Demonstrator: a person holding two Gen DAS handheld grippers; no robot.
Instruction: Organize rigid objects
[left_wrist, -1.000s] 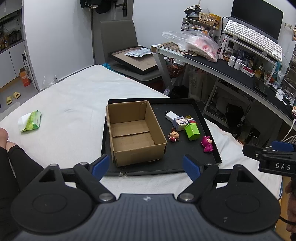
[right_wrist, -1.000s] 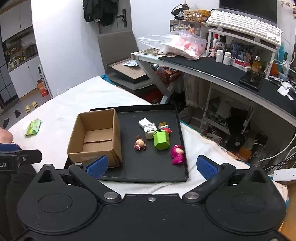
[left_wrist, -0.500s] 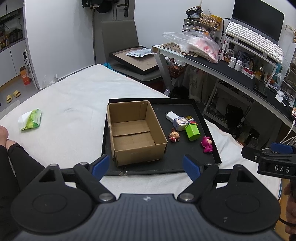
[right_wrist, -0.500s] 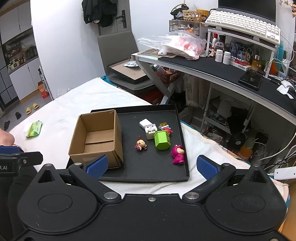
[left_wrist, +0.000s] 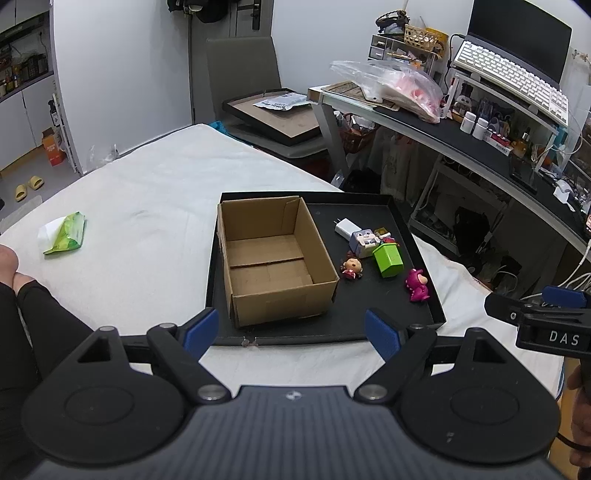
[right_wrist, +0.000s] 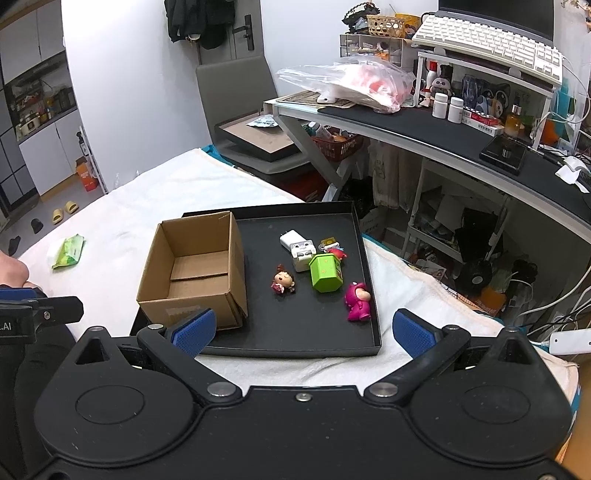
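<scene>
A white, slightly nubby bed cover is spreading across the bed, and a shallow black tray with low matte walls is sitting on it. Beyond the bed, a curved black worktop on grey legs is carrying a clear plastic bag of pink items, white pill bottles and a pale keyboard on a raised shelf. A grey chair is standing by the white wall, with picture frames stacked on its seat. A green tissue pack is lying on the cover, well apart from the tray.

On the tray's left half an open corrugated cardboard box is standing, rectangular and empty, with its flaps folded flat inside. To its right the small rigid toys are clustering: a white plug-in charger, a boxy pale cube figure touching it, a glossy green hexagonal container lying tilted, a tiny brown-haired doll near the box's wall, and a magenta bear figure closest to the tray's right wall.

The left gripper is hovering before the tray's near edge, its blue ribbed fingers spread wide around nothing. The right gripper is doing likewise, its fingers gaping and empty.
</scene>
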